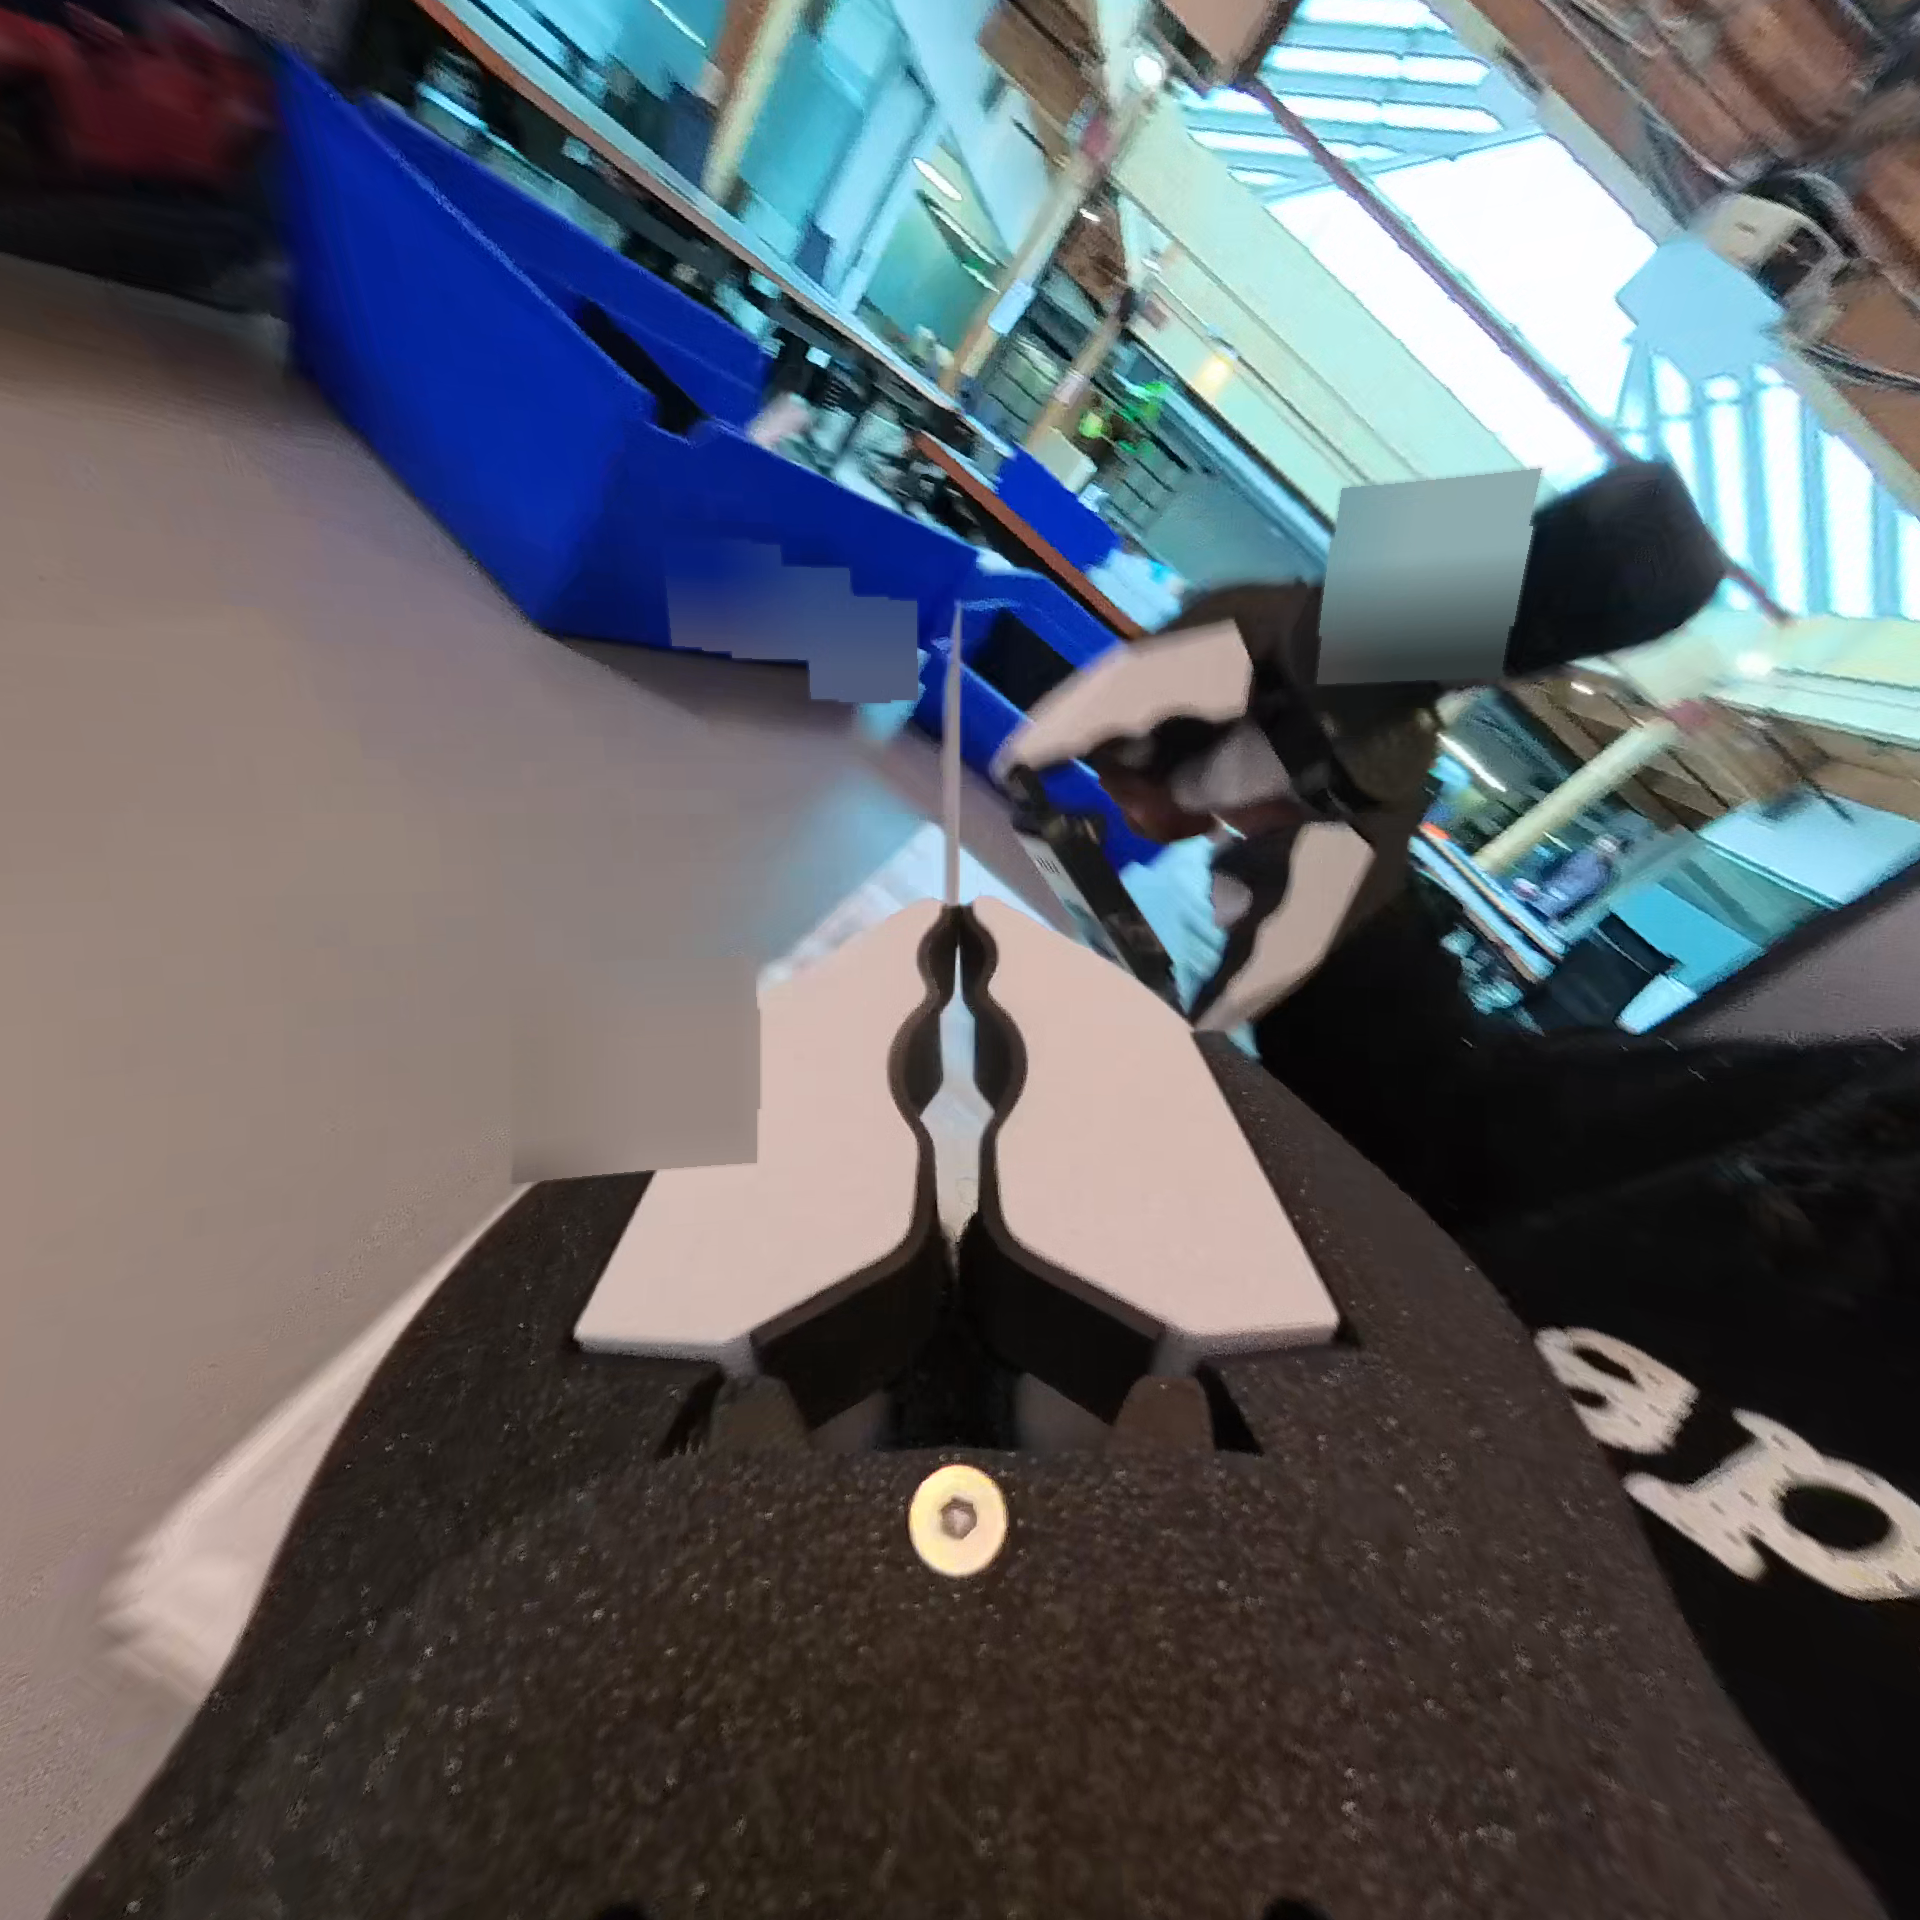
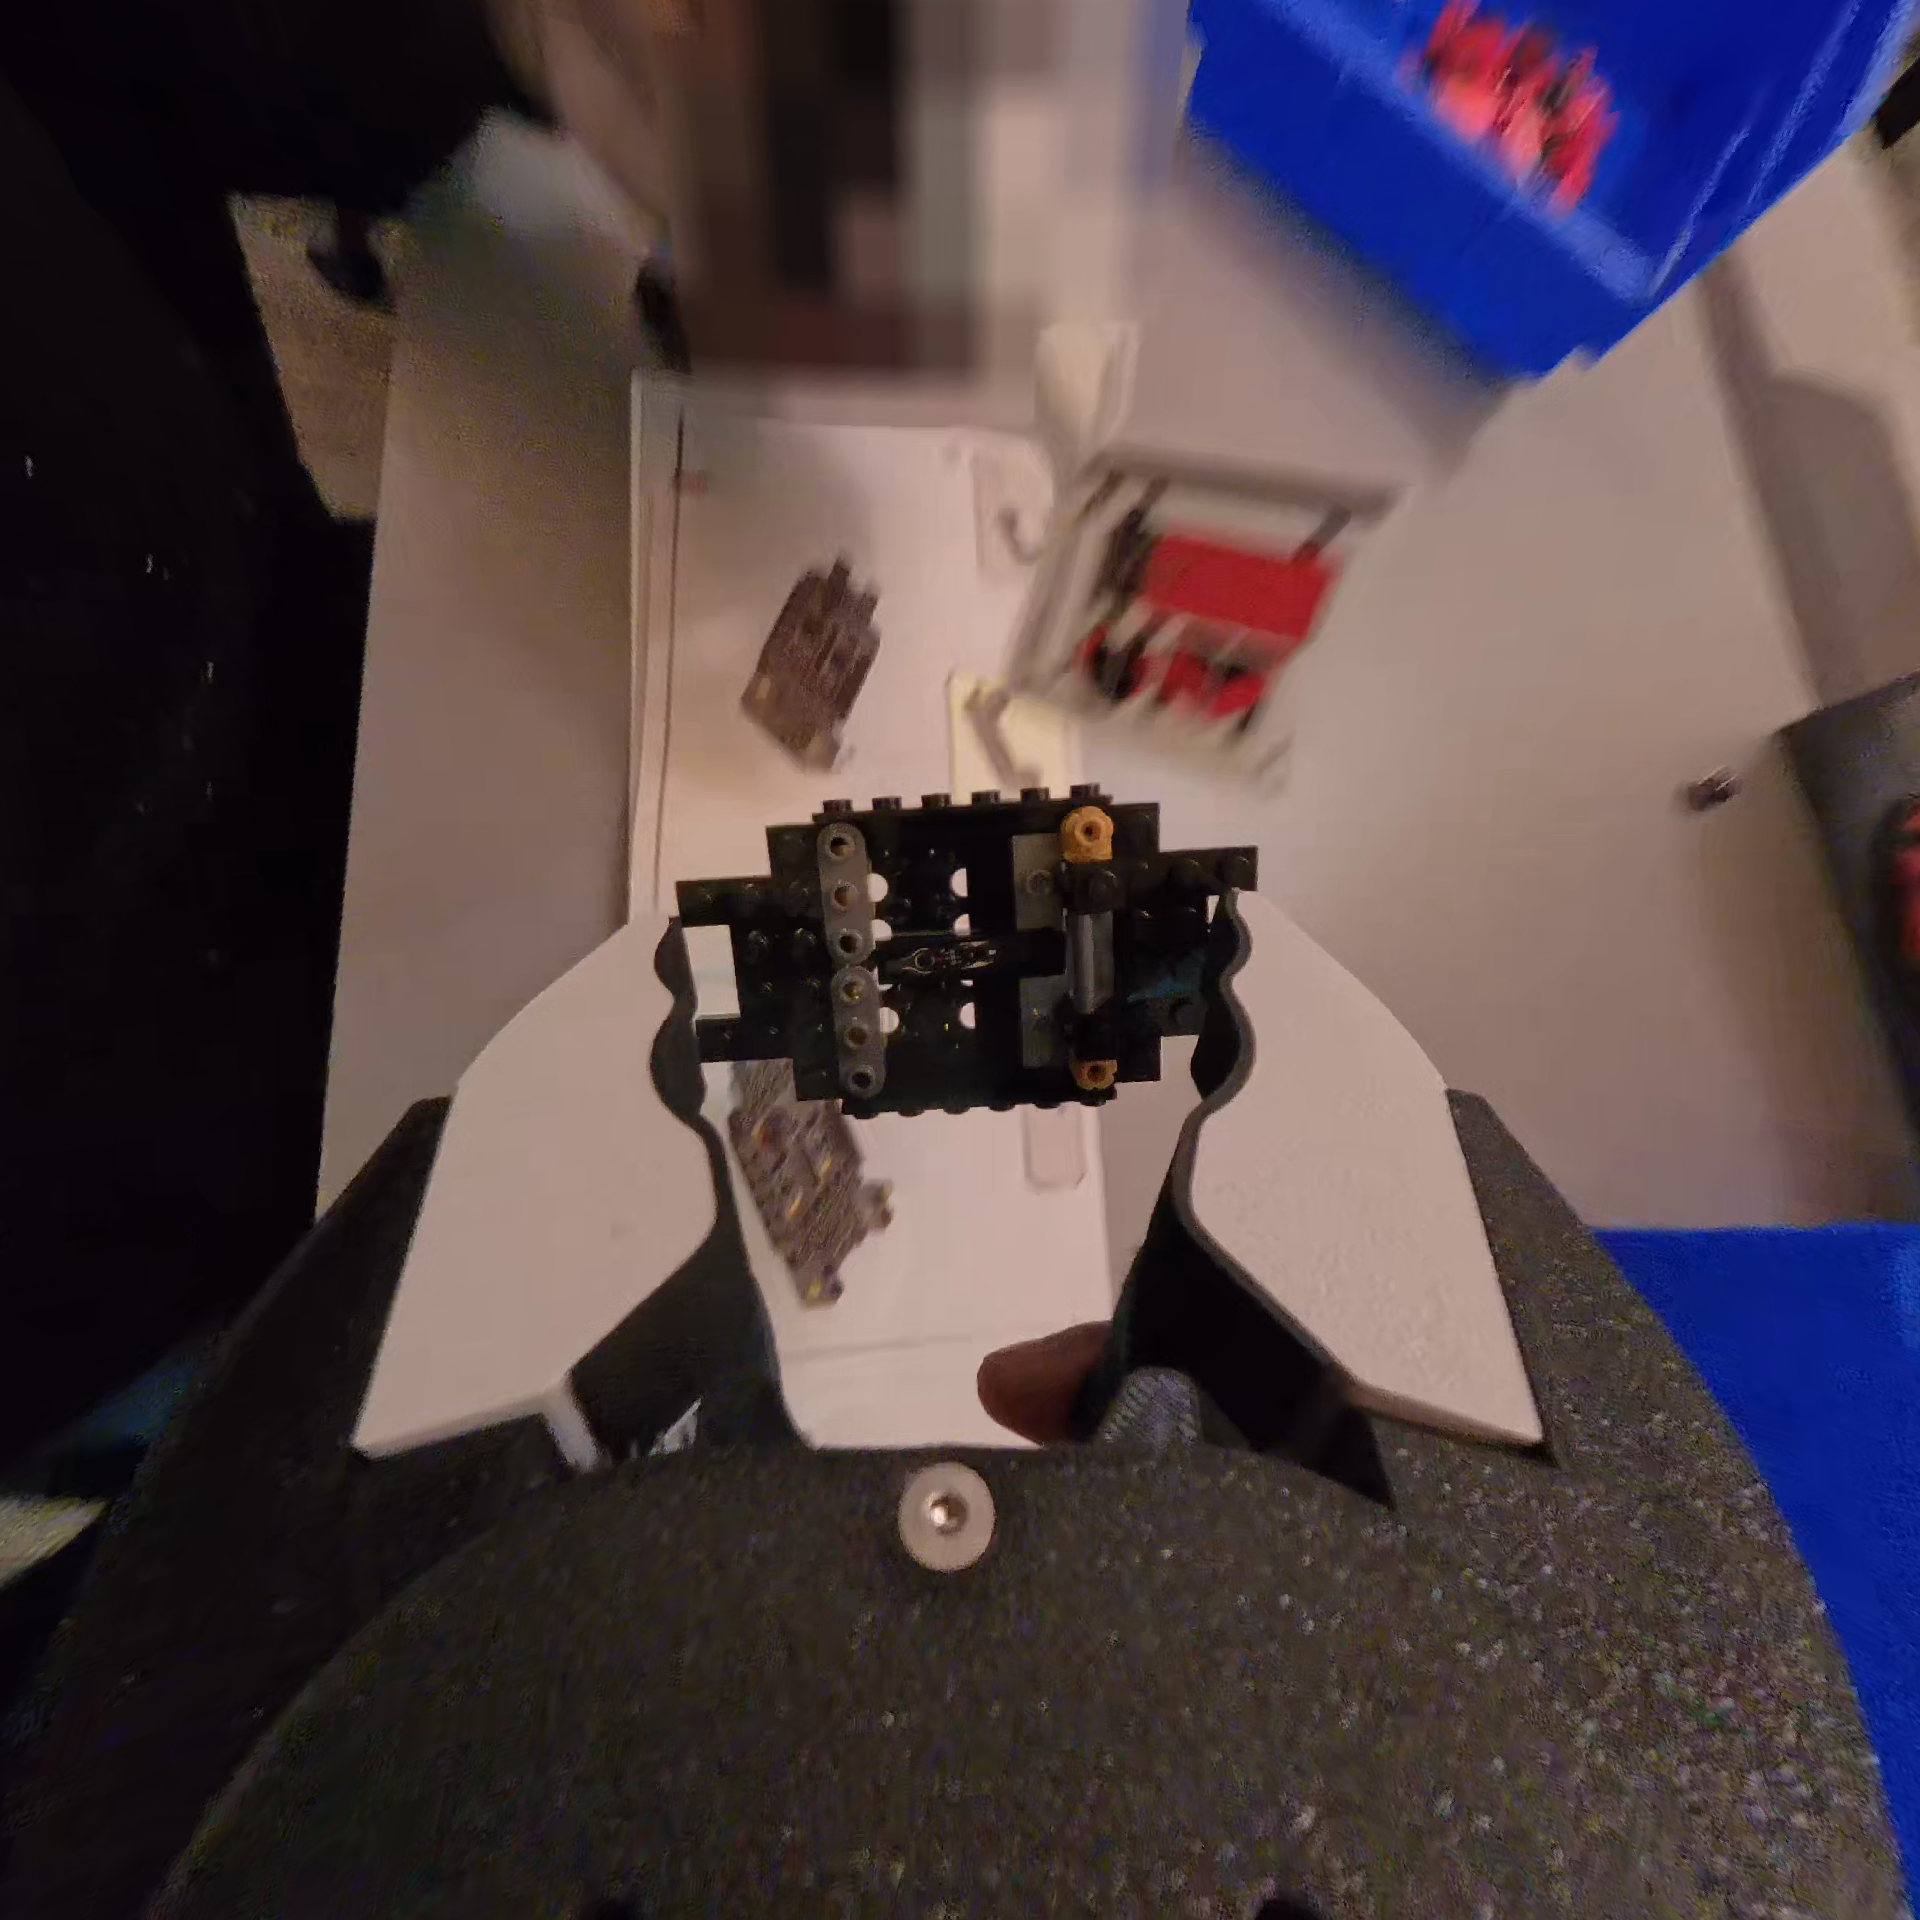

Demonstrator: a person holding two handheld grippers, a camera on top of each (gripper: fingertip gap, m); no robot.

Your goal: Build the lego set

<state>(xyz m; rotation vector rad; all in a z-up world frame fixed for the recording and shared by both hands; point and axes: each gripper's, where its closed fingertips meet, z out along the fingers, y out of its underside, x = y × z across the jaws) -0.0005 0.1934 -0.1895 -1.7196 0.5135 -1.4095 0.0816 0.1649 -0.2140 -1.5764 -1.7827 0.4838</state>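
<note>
Above the counter, the right gripper is clamping a black lego assembly; the left gripper is pinching a thin white sheet

white table | on it: open instruction booklet; blue bins; small dark piece

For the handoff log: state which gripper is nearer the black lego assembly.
Right. The right gripper clamps the black lego assembly between its fingers; the left gripper, shut on a thin white sheet, sits apart from it.
</note>
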